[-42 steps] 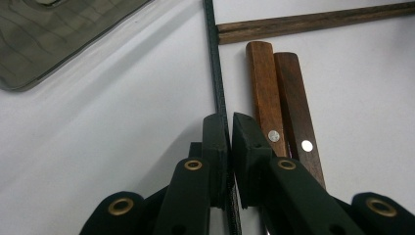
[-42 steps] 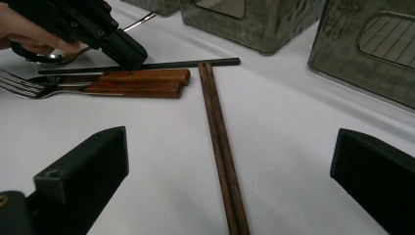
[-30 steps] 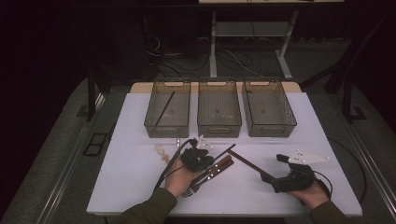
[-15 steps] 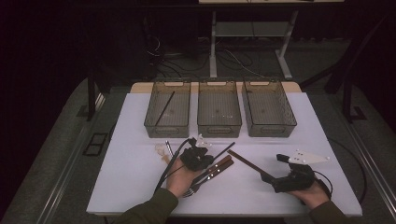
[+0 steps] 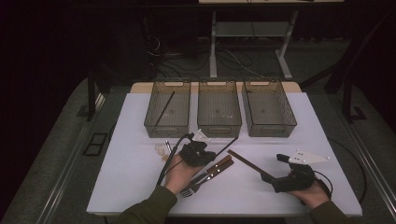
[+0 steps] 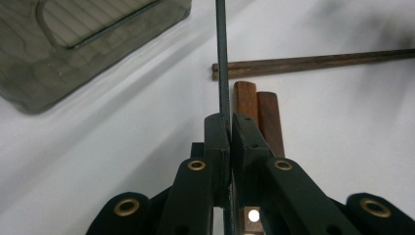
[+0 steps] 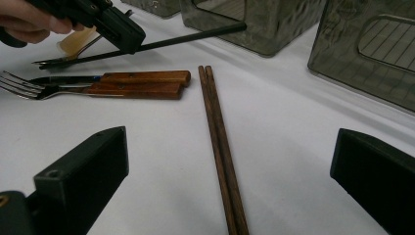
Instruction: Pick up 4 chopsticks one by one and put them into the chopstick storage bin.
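The left gripper (image 6: 229, 128) has its two black jaws pressed together on a thin dark chopstick (image 6: 221, 58), which comes out from between the tips and runs straight toward twelve o'clock in the left gripper view. In the right gripper view the same gripper (image 7: 128, 43) sits at about eleven o'clock, held by a hand (image 7: 29, 22), and the dark chopstick (image 7: 195, 36) goes from it toward one o'clock until its far end is just beside the wall of the middle bin (image 7: 254, 24); whether it touches the wall I cannot tell. In the high view the left gripper (image 5: 198, 154) is near the centre of the white table (image 5: 130, 172), and the chopstick is a faint dark line there. Just under this gripper, toward five o'clock, lie a fork (image 7: 19, 88) and a knife (image 7: 73, 78), each with a wooden handle (image 7: 142, 83), side by side and touching. A pair of brown wooden chopsticks (image 7: 218, 142) lies close together on the table between the two grippers, running from twelve to six o'clock in the right gripper view. The right gripper (image 5: 292, 177) rests low at about four o'clock in the high view, held by the right hand (image 5: 314, 193), and its jaws stand wide apart with nothing pressed between them. Three grey bins stand in a row at twelve o'clock: the left bin (image 5: 152, 123) holds one thin dark stick (image 5: 164, 108), then come the middle one and the right bin (image 5: 289, 119).
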The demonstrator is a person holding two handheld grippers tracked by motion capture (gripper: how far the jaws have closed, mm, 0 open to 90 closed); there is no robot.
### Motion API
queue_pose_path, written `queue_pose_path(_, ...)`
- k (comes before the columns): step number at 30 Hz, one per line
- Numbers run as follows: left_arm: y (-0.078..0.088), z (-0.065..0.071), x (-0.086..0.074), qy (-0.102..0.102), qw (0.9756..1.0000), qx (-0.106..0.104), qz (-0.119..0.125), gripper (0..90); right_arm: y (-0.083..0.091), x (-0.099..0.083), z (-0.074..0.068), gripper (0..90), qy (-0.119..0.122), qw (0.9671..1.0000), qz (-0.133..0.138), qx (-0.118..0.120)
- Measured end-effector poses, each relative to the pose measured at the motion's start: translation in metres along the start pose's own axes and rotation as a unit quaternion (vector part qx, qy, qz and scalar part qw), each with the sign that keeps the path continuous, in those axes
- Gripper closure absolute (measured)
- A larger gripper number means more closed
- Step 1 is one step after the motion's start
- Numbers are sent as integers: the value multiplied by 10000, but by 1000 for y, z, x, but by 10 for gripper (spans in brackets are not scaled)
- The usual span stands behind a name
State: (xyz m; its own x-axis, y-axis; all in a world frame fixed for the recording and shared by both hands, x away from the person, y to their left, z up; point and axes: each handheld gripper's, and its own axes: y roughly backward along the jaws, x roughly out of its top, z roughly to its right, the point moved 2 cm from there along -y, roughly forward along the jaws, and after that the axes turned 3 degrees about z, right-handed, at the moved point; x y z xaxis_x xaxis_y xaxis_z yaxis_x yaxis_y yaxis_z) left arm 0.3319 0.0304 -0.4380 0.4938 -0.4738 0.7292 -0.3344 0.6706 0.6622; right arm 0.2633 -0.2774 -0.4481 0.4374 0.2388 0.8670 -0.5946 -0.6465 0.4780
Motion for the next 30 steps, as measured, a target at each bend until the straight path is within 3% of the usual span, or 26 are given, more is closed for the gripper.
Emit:
queue_pose_path(11,17,-6,14,36,9991,-180,384,863,0,0,0,5,1,10000,5,0)
queue_pose_path(21,34,-11,33,59,9965,-249,796,863,0,0,0,5,-51,10000,-35,6)
queue_pose_path(30,45,-19,37,70,9957,-227,894,862,0,0,0,5,-48,10000,-22,5)
